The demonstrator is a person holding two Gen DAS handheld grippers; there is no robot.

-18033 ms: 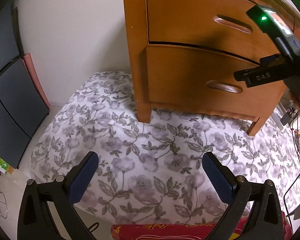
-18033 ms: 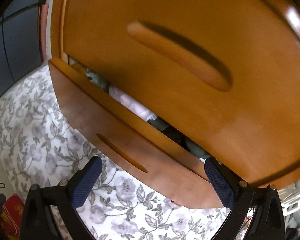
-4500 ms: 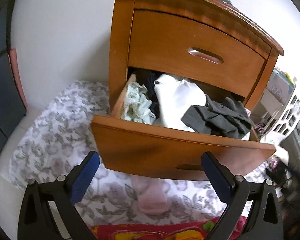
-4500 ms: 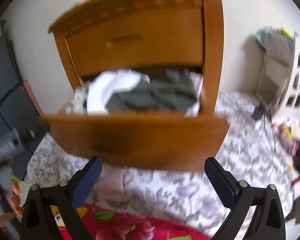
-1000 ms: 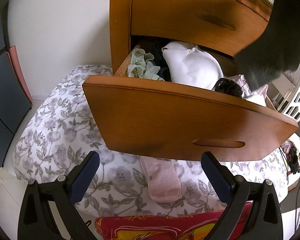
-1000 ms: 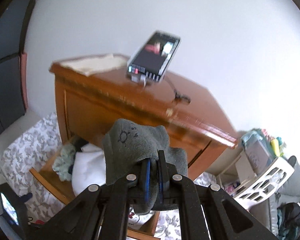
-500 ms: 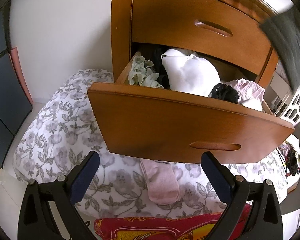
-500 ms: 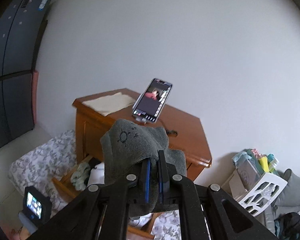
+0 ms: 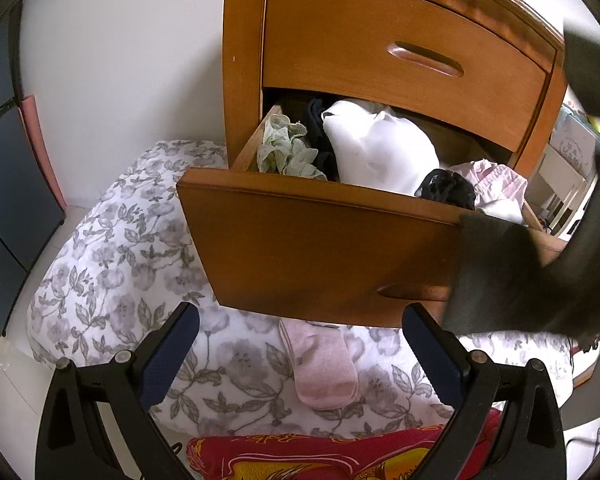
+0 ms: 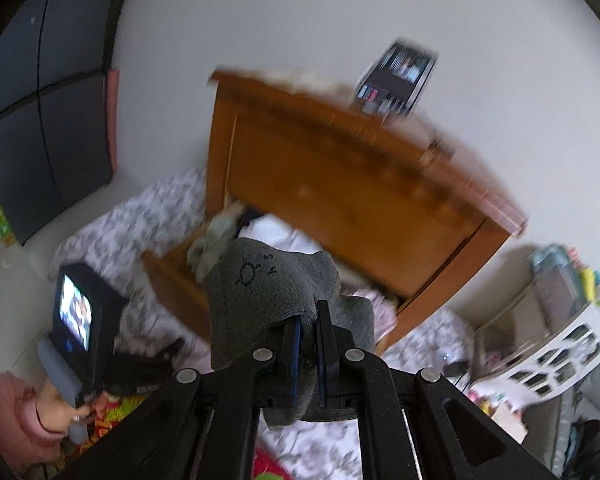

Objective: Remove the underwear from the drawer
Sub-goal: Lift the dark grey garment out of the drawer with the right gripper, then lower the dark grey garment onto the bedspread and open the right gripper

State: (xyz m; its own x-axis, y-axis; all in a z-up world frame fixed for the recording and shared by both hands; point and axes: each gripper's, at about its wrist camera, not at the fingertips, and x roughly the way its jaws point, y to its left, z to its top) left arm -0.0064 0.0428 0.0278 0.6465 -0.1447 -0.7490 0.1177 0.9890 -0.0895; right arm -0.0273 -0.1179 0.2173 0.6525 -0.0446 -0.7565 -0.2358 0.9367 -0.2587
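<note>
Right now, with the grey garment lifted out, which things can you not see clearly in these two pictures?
- Right end of the open drawer, left wrist view: the hanging grey garment covers it.
- Drawer contents, right wrist view: motion blur, and the grey garment shut in the right gripper hides most.
- Phone screen on the nightstand: blurred, unreadable.
- Red cloth: cut off by the bottom edge, left wrist view.
- Shelf items, right edge: too small.

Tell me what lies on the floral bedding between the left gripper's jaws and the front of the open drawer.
A pink sock lies there on the floral bedding, below the drawer front; the left wrist view shows it.
</note>
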